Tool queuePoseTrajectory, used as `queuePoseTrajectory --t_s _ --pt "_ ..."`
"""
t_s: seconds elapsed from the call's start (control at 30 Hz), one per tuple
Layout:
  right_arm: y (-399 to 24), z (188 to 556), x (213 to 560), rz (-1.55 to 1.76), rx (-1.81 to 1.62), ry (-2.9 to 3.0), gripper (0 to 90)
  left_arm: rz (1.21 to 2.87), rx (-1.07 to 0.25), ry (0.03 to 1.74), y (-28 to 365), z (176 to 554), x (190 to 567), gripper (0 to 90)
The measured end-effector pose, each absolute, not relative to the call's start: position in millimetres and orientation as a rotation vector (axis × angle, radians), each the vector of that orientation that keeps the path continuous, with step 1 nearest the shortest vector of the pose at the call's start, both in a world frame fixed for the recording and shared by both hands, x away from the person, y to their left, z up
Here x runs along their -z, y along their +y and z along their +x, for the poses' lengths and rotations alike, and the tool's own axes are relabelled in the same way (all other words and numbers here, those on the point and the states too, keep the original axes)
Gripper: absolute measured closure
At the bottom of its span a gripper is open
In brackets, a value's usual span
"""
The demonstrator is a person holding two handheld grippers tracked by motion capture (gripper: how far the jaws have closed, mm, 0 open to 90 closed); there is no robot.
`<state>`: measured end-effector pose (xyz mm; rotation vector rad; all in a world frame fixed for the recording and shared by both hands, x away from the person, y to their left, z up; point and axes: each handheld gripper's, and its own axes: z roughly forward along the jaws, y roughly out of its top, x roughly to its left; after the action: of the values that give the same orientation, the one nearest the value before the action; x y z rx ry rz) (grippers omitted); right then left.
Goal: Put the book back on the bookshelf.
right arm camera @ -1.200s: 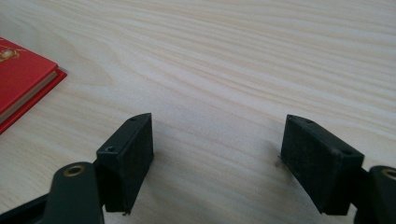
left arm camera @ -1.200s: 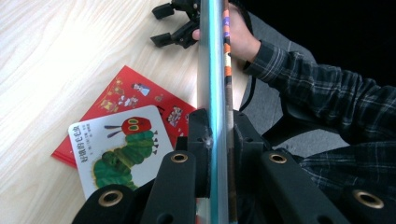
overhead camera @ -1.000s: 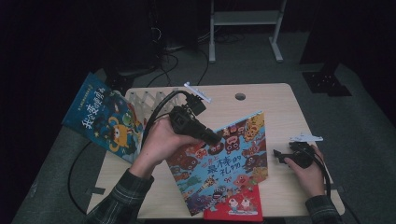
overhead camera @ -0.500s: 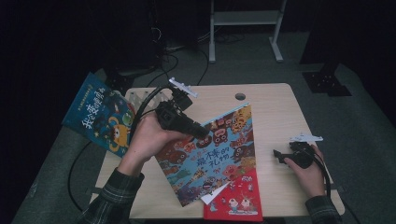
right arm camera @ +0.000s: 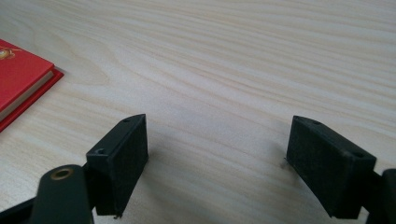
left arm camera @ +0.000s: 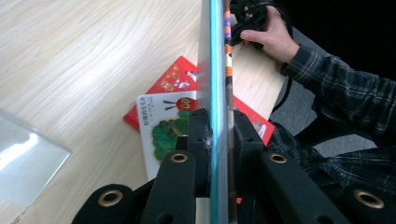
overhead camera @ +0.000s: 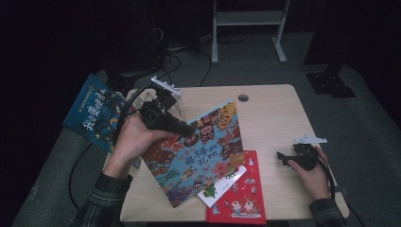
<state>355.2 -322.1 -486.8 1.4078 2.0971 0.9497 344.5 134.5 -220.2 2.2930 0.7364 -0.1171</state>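
A colourful picture book [overhead camera: 203,151] hangs tilted above the table, and my left gripper [overhead camera: 185,128] is shut on its upper left edge. In the left gripper view the book's thin edge [left arm camera: 217,70] runs up between the black jaws of the left gripper [left arm camera: 218,135], which press on both of its sides. Under it lie a red book [overhead camera: 239,201] and a white caterpillar book [overhead camera: 222,182] on top of that. My right gripper [overhead camera: 283,158] rests on the table at the right, open with only bare wood between its jaws [right arm camera: 217,154].
A blue book [overhead camera: 92,116] leans at the table's left edge beside a clear rack [overhead camera: 142,99]. The wooden table [overhead camera: 274,118] has a cable hole [overhead camera: 243,98] at the back. The red book's corner [right arm camera: 18,79] lies left of my right gripper.
My left gripper has carried the colourful book to the left, which uncovers the white caterpillar book and more of the red book. The right gripper has stayed in place.
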Motion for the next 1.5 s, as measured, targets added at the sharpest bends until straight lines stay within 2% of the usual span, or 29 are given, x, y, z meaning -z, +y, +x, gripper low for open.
queuePoseTrajectory --t_s 0.63,1.5 --pt "-322 355 487 1.417 -0.947 2.092 19.0 2.227 0.044 0.89 200 338 215 80.7" --pt "-322 355 487 1.421 -0.946 2.09 18.8 2.077 -0.083 1.194 305 321 222 80.7"
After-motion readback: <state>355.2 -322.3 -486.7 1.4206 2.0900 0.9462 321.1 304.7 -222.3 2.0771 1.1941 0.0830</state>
